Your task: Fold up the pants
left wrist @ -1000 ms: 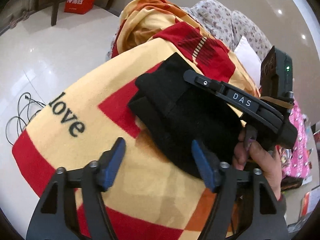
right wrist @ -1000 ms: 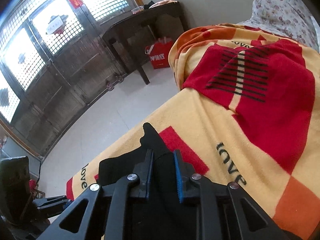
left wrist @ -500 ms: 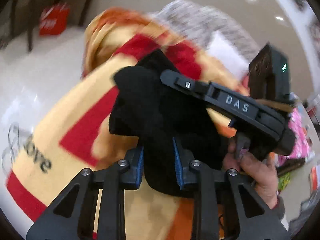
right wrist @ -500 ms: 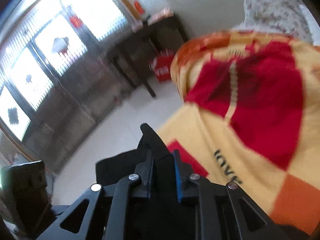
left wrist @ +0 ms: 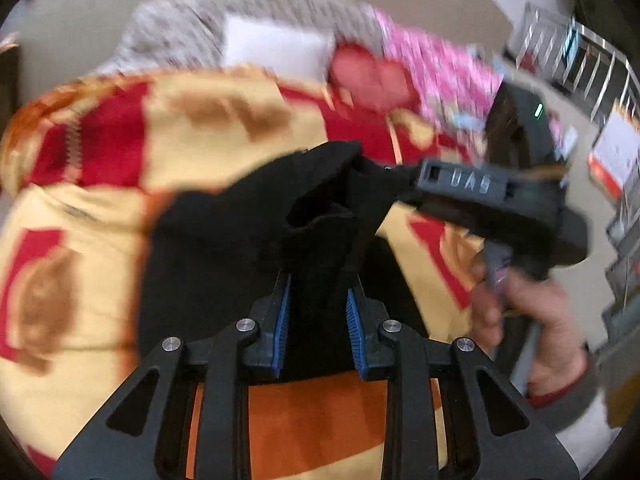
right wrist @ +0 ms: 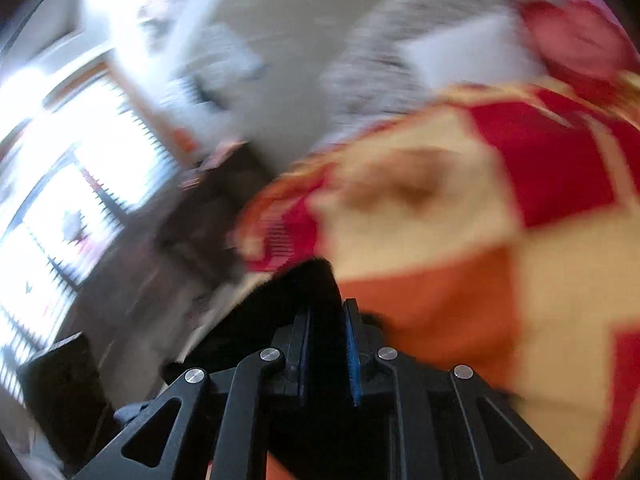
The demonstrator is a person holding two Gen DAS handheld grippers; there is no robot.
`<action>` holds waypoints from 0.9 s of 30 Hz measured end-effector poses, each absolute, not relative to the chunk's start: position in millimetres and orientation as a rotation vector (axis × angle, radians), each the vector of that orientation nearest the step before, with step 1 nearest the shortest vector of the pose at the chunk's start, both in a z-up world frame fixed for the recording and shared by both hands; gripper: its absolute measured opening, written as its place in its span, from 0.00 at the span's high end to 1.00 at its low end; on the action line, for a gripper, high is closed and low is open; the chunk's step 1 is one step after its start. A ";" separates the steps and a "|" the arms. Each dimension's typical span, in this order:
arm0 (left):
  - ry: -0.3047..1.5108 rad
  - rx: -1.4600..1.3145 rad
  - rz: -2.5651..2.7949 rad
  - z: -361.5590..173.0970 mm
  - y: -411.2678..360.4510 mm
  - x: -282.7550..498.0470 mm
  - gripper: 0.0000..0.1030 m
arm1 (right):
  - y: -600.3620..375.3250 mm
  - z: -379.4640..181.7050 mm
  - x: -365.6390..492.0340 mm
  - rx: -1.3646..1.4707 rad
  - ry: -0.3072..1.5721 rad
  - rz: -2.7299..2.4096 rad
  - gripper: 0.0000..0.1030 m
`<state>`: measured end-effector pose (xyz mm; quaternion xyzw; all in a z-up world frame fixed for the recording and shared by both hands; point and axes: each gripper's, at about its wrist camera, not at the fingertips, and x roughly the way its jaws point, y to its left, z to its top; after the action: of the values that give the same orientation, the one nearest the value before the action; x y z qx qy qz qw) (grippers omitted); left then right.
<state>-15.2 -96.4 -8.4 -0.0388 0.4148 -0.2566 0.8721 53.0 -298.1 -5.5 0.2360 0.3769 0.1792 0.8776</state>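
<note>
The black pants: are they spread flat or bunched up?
Bunched up: the black pants are gathered, pinched by the left tongs and the right tongs above the blanket.

blanket [left wrist: 224, 128]: yellow, red, orange checks, blurred | beyond it: grey floral bedding [left wrist: 176, 36], white pillow [left wrist: 276, 50], pink patterned cloth [left wrist: 440, 72] | wall behind [right wrist: 288, 40]: plain beige | left of blanket: bright latticed windows [right wrist: 80, 200], dark wooden furniture [right wrist: 208, 216]

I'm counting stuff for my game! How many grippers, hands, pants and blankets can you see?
Grippers: 2, the left gripper and the right gripper
Hands: 1, the hand
Pants: 1, the black pants
Blankets: 1, the checked blanket
Total: 5
</note>
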 end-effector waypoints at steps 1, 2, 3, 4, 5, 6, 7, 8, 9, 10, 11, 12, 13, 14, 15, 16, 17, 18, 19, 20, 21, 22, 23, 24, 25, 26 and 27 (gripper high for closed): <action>0.901 -0.047 -0.535 -20.5 -107.9 -12.3 0.76 | -311.7 -13.1 49.2 0.515 0.805 0.303 0.86; 0.912 -0.021 -0.531 -25.0 -113.8 -12.4 0.76 | -323.8 -17.6 43.5 0.547 0.814 0.254 0.85; 0.900 0.004 -0.530 -24.1 -117.3 -16.7 0.75 | -335.3 -19.6 36.4 0.593 0.807 0.231 0.82; 0.892 0.013 -0.546 -18.3 -117.6 -22.1 0.73 | -348.5 -19.0 28.8 0.626 0.793 0.234 0.72; 0.895 0.006 -0.580 -11.1 -115.3 -25.4 0.67 | -354.5 -16.6 22.0 0.661 0.772 0.249 0.64; 0.894 -0.010 -0.626 -4.0 -111.7 -28.5 0.61 | -357.1 -15.3 16.0 0.686 0.754 0.263 0.52; 0.875 -0.015 -0.655 5.9 -106.7 -32.4 0.60 | -356.2 -12.6 8.9 0.707 0.739 0.281 0.51; 0.844 0.003 -0.643 14.4 -101.7 -36.8 0.58 | -354.3 -11.6 2.6 0.720 0.735 0.300 0.51; 0.806 0.031 -0.620 21.3 -95.5 -40.1 0.57 | -352.2 -11.5 1.0 0.729 0.735 0.318 0.50; 0.787 0.047 -0.606 25.5 -94.4 -43.6 0.55 | -346.2 -12.7 -1.6 0.722 0.751 0.329 0.47; 0.769 0.064 -0.583 29.6 -89.7 -44.3 0.52 | -341.4 -12.3 -0.1 0.708 0.772 0.328 0.45; 0.762 0.073 -0.547 30.8 -80.4 -41.6 0.50 | -336.5 -14.5 0.6 0.689 0.798 0.326 0.43; 0.760 0.077 -0.516 29.3 -77.1 -38.8 0.50 | -328.5 -18.2 4.4 0.672 0.828 0.327 0.42; 0.762 0.083 -0.465 25.8 -69.3 -32.6 0.50 | -320.7 -21.8 8.5 0.661 0.851 0.332 0.42; 0.776 0.084 -0.416 20.2 -64.1 -27.8 0.50 | -317.8 -26.6 11.2 0.649 0.864 0.337 0.42; 0.789 0.081 -0.388 13.7 -59.4 -19.5 0.50 | -310.4 -29.9 12.6 0.623 0.865 0.337 0.42; 0.812 0.074 -0.358 5.7 -53.8 -11.9 0.50 | -303.1 -33.4 15.6 0.598 0.861 0.332 0.42; 0.838 0.062 -0.335 -2.7 -49.4 -5.6 0.50 | -297.7 -35.1 18.8 0.574 0.858 0.326 0.42; 0.860 0.052 -0.321 -9.6 -48.0 -2.0 0.50 | -292.1 -36.6 20.4 0.555 0.855 0.324 0.52; 0.881 0.042 -0.315 -16.9 -44.9 -0.7 0.51 | -285.6 -37.0 20.6 0.539 0.854 0.338 0.64; 0.911 0.029 -0.314 -26.0 -44.3 2.8 0.51 | -281.1 -36.9 22.3 0.523 0.849 0.342 0.77; 0.923 0.028 -0.306 -28.8 -43.4 3.9 0.51 | -278.4 -34.7 20.9 0.509 0.827 0.361 0.90; 0.922 0.029 -0.302 -29.8 -43.2 2.8 0.50 | -275.8 -31.8 20.8 0.493 0.806 0.373 0.91; 0.916 0.031 -0.307 -28.7 -45.2 1.9 0.50 | -274.3 -24.8 17.1 0.464 0.790 0.377 0.91; 0.914 0.031 -0.319 -25.7 -45.7 -2.8 0.50 | -274.2 -15.4 10.8 0.429 0.771 0.384 0.91; 0.912 0.027 -0.337 -23.4 -47.3 -2.6 0.51 | -274.3 -9.1 7.7 0.408 0.762 0.388 0.91; 0.906 0.020 -0.366 -19.1 -50.9 -4.0 0.50 | -274.9 -2.1 3.3 0.386 0.756 0.389 0.91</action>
<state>-4.0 -50.9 -19.1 0.0094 0.4350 -0.1759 0.8830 3.3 -274.9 -2.1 0.1860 0.3642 0.1874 0.8931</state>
